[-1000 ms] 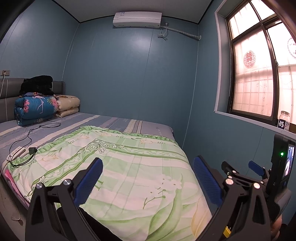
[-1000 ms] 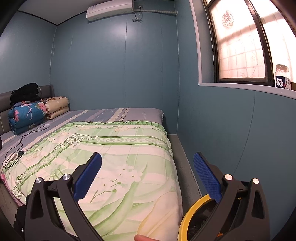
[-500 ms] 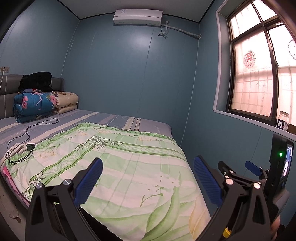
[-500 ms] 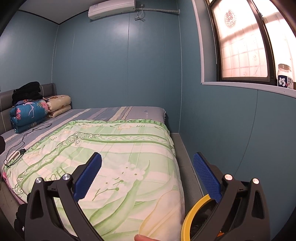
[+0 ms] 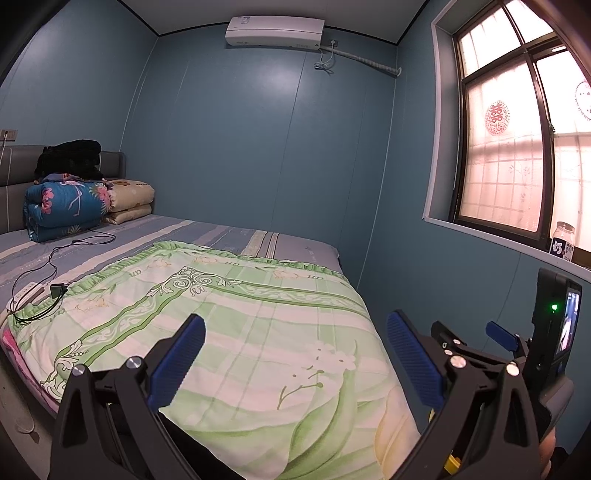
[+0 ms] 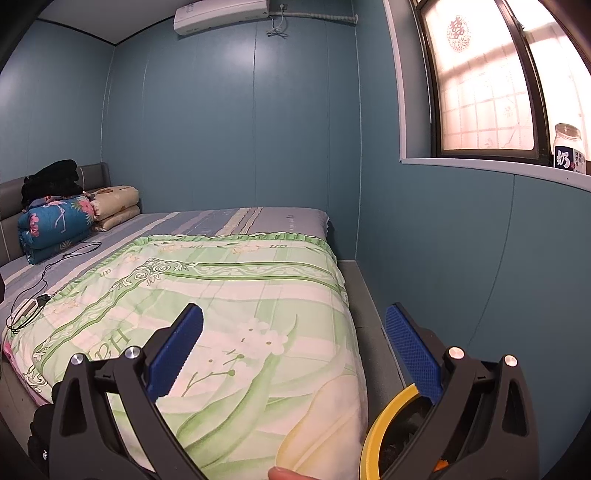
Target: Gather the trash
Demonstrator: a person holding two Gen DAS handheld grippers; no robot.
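One jar point(image 6: 568, 148) on the windowsill point(image 6: 495, 168) bears a dark label with a white "奶" (smaller print unreadable). Both grippers, left point(image 5: 295, 360) and right point(image 6: 293, 350), hover over the bed point(image 6: 240, 295), fingers wide apart, holding nothing.

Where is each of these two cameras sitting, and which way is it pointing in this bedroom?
Left wrist: on the left gripper, facing along the bed toward the far wall; its blue fingers and the right gripper show.
Right wrist: on the right gripper, nearer the window; a fingertip shows.
Shared: bed, air conditioner, windowsill jar.
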